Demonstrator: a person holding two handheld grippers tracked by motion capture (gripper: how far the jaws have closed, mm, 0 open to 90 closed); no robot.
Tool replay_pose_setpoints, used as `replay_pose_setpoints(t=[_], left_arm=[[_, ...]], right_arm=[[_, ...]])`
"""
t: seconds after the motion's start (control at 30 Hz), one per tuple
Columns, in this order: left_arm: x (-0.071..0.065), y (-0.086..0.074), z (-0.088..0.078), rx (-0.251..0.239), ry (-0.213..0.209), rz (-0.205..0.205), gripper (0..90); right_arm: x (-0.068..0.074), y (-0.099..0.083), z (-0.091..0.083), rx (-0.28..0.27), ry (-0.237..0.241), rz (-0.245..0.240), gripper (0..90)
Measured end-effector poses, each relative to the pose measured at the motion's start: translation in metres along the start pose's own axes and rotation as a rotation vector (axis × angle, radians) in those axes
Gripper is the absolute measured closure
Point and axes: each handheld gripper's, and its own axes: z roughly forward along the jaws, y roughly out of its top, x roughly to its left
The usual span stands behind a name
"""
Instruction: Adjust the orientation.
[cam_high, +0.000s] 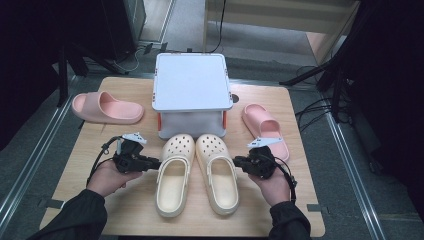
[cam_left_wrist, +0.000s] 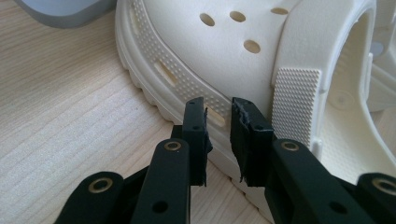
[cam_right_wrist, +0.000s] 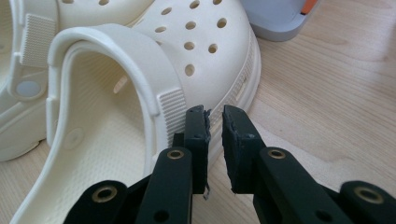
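High view: 2 cream clogs (cam_high: 197, 172) lie lengthwise, toes toward box (cam_high: 191, 82).

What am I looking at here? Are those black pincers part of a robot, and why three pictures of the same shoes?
No robot: a person sits at a wooden table with a hand-held two-jaw gripper in each hand. The high view looks down from above. The other two pictures come from small cameras riding on each gripper, looking along its black jaws. On the table lie two cream clogs side by side, a grey lidded box behind them, and a pink slide sandal on either side. The left gripper sits at the outer edge of the left clog, the right gripper at the outer edge of the right clog. Both have their jaws nearly together with a narrow gap; neither holds anything.
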Motion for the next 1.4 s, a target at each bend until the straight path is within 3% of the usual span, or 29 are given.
replay_pose_setpoints(t=[0.3, 0.47, 0.77, 0.83, 0.97, 1.07, 1.23, 1.4], left_arm=[[-0.006, -0.001, 0.004, -0.003, -0.030, 0.000, 76.9], [-0.015, 0.001, 0.008, 0.013, -0.042, 0.045, 76.4], [-0.021, 0.003, 0.013, 0.008, -0.059, 0.064, 75.9], [-0.021, 0.003, 0.012, 0.001, -0.055, 0.073, 74.2], [-0.013, 0.005, 0.004, -0.042, -0.059, 0.051, 72.8], [-0.012, 0.006, -0.002, -0.061, -0.044, 0.060, 70.7], [-0.012, 0.010, -0.011, -0.105, -0.057, 0.078, 68.9], [-0.015, 0.018, -0.020, -0.136, -0.006, 0.109, 69.3]], right_arm=[[0.002, 0.001, 0.007, 0.004, 0.011, -0.011, 80.6], [0.003, 0.001, 0.008, 0.008, 0.016, -0.006, 80.3], [0.003, 0.002, 0.013, -0.005, 0.036, 0.010, 80.3], [0.002, 0.002, 0.013, -0.008, 0.036, 0.009, 80.2], [0.000, 0.003, 0.010, -0.027, 0.049, 0.032, 79.0], [0.001, 0.004, 0.002, -0.068, 0.057, 0.054, 77.6], [0.008, 0.005, -0.013, -0.107, 0.075, 0.084, 75.2], [0.023, 0.006, -0.024, -0.130, 0.085, 0.081, 69.8]])
